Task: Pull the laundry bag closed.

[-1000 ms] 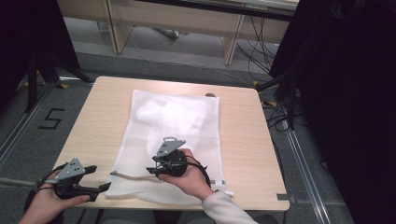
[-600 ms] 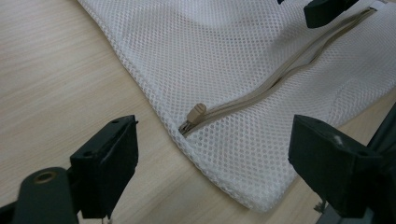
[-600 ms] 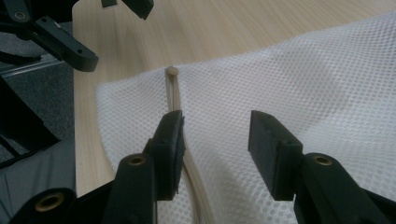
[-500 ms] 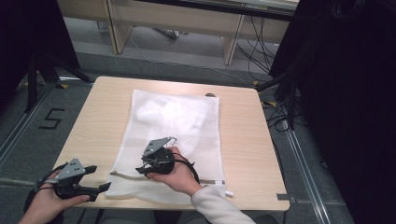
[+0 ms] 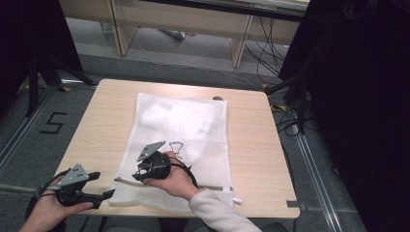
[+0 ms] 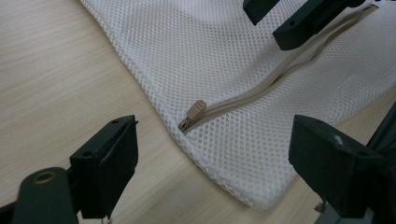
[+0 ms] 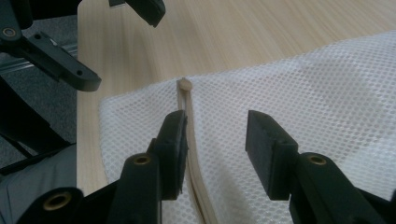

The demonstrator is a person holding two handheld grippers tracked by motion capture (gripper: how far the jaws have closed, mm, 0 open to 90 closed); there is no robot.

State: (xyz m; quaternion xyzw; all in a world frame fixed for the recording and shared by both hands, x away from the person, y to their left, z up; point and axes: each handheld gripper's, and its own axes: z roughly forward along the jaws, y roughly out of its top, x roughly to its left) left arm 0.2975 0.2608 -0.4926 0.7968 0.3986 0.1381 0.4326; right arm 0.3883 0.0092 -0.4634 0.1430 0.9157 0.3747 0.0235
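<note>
— Mesh bag (image 5: 186, 140) lies flat on the table (image 5: 251, 121); why are we by its zipper (image 6: 261, 91)?
— Our right gripper (image 7: 212, 133), part-open and closing, straddles the zipper; our left gripper (image 6: 210, 163) waits wide at the zipper pull (image 6: 195, 111).

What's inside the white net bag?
Through the mesh bag, something white and crumpled shows in its far half. The netting blurs it, so what it is can't be told.
</note>
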